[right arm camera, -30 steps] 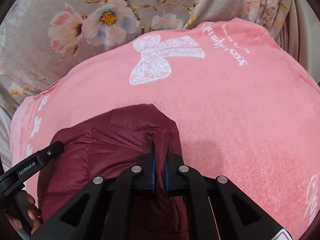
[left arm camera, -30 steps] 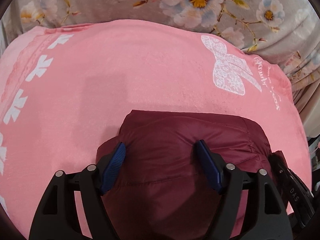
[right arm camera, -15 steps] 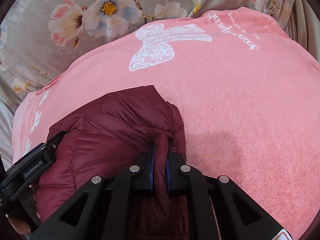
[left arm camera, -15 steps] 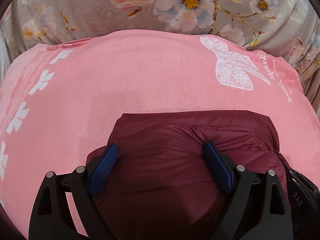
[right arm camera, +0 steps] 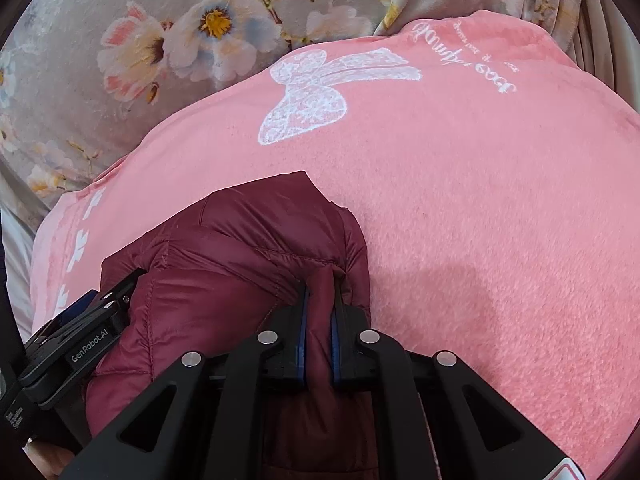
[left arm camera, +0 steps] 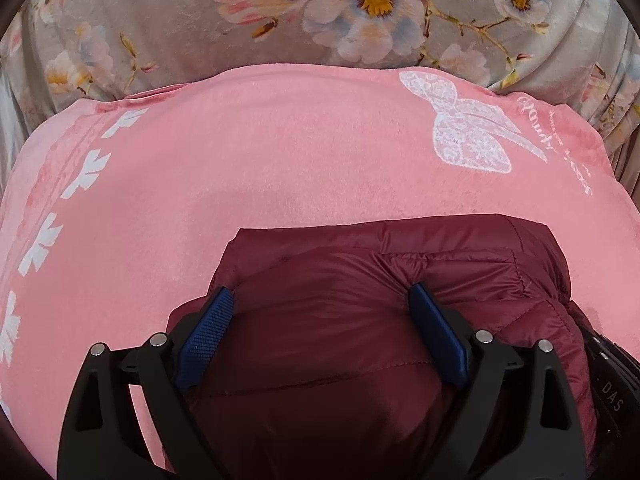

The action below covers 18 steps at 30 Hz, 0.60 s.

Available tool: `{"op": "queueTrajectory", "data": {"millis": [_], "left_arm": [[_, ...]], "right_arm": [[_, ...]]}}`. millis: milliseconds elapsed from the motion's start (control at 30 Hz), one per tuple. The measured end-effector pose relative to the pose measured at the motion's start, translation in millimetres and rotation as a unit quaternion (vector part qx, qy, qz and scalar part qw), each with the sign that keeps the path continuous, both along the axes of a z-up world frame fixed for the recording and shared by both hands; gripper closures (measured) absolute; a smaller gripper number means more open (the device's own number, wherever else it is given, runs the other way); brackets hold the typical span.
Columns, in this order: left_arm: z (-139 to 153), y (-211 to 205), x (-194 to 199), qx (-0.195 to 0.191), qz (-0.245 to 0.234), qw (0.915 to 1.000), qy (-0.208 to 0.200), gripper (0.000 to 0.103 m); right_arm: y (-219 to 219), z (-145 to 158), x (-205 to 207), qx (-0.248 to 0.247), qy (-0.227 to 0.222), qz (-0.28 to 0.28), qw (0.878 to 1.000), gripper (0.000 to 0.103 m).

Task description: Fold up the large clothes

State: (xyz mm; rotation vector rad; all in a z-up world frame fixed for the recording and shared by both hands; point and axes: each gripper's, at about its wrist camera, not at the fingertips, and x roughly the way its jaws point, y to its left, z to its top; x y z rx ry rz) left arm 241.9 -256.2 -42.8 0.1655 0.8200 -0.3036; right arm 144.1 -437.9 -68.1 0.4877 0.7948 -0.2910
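Jacket (left arm camera: 360,320), maroon and quilted, lies bunched at 6 o'clock on a pink blanket (left arm camera: 280,168). Right tongs (right arm camera: 319,312) are pressed together, pinching a fold of it. Left tongs (left arm camera: 320,320) are spread wide, with padded cloth bulging between the blue pads (left arm camera: 206,328). Beyond the blanket at 12 o'clock lies a grey floral bedspread (left arm camera: 180,20).

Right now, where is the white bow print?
The white bow print lies on the pink blanket, beyond the maroon jacket, near the floral sheet.
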Motion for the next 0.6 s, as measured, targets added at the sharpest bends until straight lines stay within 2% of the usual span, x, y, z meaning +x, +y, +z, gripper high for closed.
{"op": "queueTrajectory", "data": {"millis": [600], "left_arm": [[-0.8,-2.0,-0.1,0.008,0.0,1.0,-0.003,0.015]], "right_arm": [[0.4,-0.1,-0.5,0.003,-0.001,0.0,1.0,0.097]]}}
